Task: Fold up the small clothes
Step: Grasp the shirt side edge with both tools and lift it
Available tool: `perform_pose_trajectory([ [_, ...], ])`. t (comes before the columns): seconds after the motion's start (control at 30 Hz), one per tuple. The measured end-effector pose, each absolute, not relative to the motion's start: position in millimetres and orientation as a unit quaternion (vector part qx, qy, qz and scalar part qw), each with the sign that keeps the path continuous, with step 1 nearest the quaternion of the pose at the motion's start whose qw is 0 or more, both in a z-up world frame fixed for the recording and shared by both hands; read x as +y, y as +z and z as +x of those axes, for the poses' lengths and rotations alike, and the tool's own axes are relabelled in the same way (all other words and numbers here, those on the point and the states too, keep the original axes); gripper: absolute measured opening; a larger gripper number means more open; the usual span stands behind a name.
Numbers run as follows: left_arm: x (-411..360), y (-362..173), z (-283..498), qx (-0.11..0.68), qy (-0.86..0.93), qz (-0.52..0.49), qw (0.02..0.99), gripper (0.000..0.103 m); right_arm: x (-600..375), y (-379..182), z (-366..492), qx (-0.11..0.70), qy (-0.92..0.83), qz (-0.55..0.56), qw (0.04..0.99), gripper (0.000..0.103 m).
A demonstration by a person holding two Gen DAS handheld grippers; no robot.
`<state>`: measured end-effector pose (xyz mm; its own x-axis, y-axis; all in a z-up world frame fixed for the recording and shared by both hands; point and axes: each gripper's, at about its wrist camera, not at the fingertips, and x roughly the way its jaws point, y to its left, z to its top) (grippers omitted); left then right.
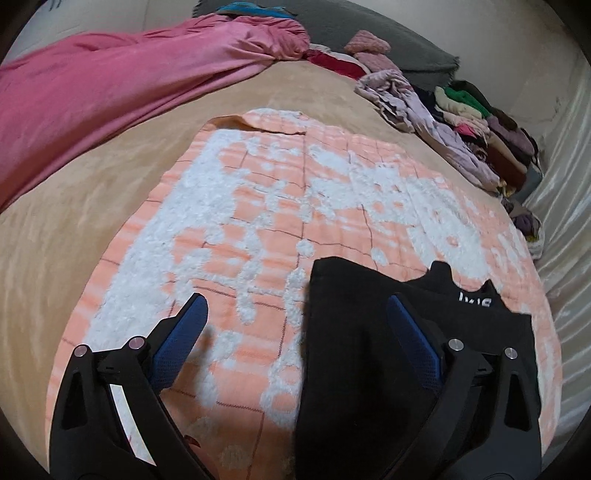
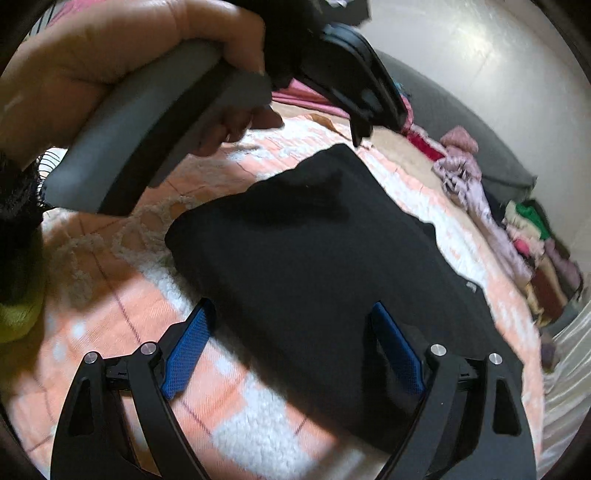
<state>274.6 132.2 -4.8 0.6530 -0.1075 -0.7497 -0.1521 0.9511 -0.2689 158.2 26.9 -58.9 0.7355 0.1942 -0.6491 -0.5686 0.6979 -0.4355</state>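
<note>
A black garment [image 2: 325, 266] lies flat on an orange and white fluffy mat [image 2: 110, 302]. It looks folded, with a small white label near one edge. In the left wrist view the garment [image 1: 354, 354] fills the lower right on the mat [image 1: 258, 206]. My left gripper [image 1: 295, 306] is open, low over the garment's left edge, holding nothing. My right gripper [image 2: 291, 314] is open over the garment's near edge, holding nothing. The left gripper's body [image 2: 347, 77] and the hand on its grey handle show at the top of the right wrist view.
A pink blanket [image 1: 110, 92] lies at the mat's far left on the tan bed cover [image 1: 55, 258]. A heap of assorted clothes [image 1: 461, 110] runs along the right side by a grey pillow [image 1: 369, 29]. A yellow-green item [image 2: 18, 317] sits at the left.
</note>
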Motion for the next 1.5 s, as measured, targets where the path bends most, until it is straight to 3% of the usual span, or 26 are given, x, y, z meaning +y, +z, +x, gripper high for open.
perform_pose_trajectory([
  [0.23, 133.7, -4.6, 280.6, 0.420, -0.003, -0.148, 0.896, 0.088, 41.0, -62.1, 167.2, 0.271, 0.210, -0.344, 0.874, 0.080],
  [0.47, 129.7, -10.8, 282.9, 0.432, -0.016, -0.147, 0.890, 0.088, 42.3, -58.4, 162.8, 0.261, 0.230, -0.335, 0.875, 0.041],
  [0.6, 128.3, -14.0, 281.6, 0.435, -0.023, -0.153, 0.887, 0.088, 17.8, -42.5, 176.2, 0.287, 0.249, -0.239, 0.893, 0.015],
  [0.63, 127.6, -14.5, 281.5, 0.437, -0.028, -0.157, 0.885, 0.088, 10.2, -37.9, 179.3, 0.294, 0.257, -0.209, 0.897, 0.013],
  [0.7, 124.8, -17.3, 281.3, 0.441, -0.041, -0.166, 0.881, 0.087, -1.5, -32.0, 183.9, 0.303, 0.269, -0.165, 0.899, 0.010],
  [1.17, 105.6, -36.9, 279.4, 0.468, -0.115, -0.225, 0.847, 0.020, -18.6, -24.4, 183.4, 0.293, 0.278, -0.111, 0.908, 0.008],
  [1.27, 108.1, -35.0, 269.8, 0.458, -0.111, -0.243, 0.848, 0.014, -21.2, -25.6, 178.2, 0.288, 0.276, -0.110, 0.910, 0.008],
  [1.5, 86.4, 0.1, 249.9, 0.432, -0.078, -0.235, 0.867, 0.012, -62.9, -4.4, 163.9, 0.254, 0.273, -0.042, 0.927, 0.007],
])
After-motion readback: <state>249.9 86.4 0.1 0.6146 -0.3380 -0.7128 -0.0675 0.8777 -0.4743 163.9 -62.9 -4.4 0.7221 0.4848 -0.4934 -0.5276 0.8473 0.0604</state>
